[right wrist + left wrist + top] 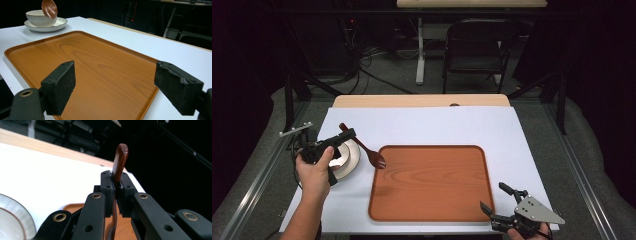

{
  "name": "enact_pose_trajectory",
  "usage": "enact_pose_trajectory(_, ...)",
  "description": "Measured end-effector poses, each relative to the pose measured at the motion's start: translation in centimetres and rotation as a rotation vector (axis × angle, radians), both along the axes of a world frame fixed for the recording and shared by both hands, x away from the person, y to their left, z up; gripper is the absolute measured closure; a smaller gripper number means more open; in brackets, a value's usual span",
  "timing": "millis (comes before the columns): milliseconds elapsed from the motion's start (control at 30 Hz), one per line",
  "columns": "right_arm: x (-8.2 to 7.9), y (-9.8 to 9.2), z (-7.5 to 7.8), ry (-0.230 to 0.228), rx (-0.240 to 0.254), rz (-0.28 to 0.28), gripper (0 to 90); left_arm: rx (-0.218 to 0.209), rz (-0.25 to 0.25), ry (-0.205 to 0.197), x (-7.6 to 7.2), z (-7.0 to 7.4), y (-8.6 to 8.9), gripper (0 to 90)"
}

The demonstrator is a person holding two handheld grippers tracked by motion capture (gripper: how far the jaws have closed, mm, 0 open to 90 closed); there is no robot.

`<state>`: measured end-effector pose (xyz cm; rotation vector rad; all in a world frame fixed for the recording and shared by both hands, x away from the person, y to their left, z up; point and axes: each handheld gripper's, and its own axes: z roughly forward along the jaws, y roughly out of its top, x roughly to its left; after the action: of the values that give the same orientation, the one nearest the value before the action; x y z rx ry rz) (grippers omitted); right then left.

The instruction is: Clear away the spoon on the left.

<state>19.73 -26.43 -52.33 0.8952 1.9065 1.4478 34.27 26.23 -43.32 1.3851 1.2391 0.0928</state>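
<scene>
A dark wooden spoon [371,154] hangs over the table's left side, its scoop end near the left rim of the wooden tray [432,182]. My left gripper [348,134] is shut on the spoon's handle. In the left gripper view the handle [120,160] sticks up past the clamped pads of that gripper [116,182]. Below the hand sit a white bowl [37,18] and its plate [348,159]. The right gripper view shows the spoon's scoop [49,8] above the bowl. My right gripper [493,196] stands open at the tray's near right corner, nothing between its pads [62,85].
A white mat [427,125] covers the table, with a strip of wooden tabletop [422,100] at the far edge. A black folding chair [474,45] and a table leg stand on the floor behind. Metal frame rails run along both sides of the table.
</scene>
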Motion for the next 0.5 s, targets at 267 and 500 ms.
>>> enact_pose_trajectory(267,0.0,0.0,0.0,0.000,0.000,0.001,16.9,0.051,-0.069,0.017,0.1,-0.1,-1.6,84.3)
enact_pose_trajectory(500,0.0,0.0,0.0,0.001,-0.001,0.002,17.0,0.094,-0.157,0.042,0.0,-0.2,-3.2,84.2)
